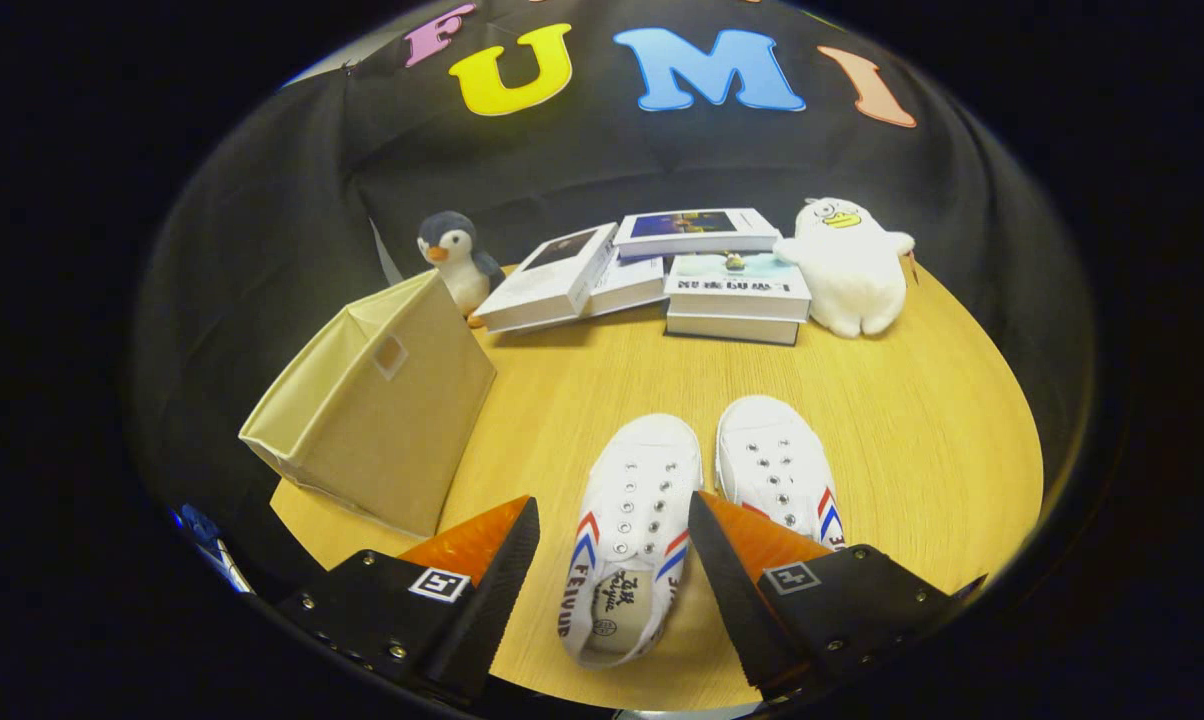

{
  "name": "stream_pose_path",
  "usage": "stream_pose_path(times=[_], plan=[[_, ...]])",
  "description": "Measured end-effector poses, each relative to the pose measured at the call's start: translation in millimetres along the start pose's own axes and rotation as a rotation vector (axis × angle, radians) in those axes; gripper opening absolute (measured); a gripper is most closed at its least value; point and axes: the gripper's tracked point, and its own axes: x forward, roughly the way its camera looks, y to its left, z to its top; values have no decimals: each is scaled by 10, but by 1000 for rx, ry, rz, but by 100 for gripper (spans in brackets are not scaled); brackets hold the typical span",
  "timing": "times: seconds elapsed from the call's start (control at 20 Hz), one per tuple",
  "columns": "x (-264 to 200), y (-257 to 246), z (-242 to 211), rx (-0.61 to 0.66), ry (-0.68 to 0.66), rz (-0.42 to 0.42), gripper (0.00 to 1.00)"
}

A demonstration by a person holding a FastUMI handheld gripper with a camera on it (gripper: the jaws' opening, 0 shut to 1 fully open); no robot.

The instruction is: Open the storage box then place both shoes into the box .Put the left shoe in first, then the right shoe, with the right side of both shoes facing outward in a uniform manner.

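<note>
Gripper (614,530) spread wide over the left shoe (629,530), gripping nothing.
On the round table (912,420): storage box (377,400) at its left edge; right shoe (777,470) just beside the left, both near the front edge; fingers straddle the left shoe without visible contact.

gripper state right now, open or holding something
Gripper: open, holding nothing; its fingers straddle the white canvas left shoe on the round wooden table.
</note>
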Motion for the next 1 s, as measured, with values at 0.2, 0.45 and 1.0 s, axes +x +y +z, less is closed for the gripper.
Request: stream_pose_path(times=[0.2,0.45,1.0], plan=[[219,-142,-176,36,65,-12,91],[332,-225,-362,136,119,-9,81],[504,-320,-489,326,181,-2,43]])
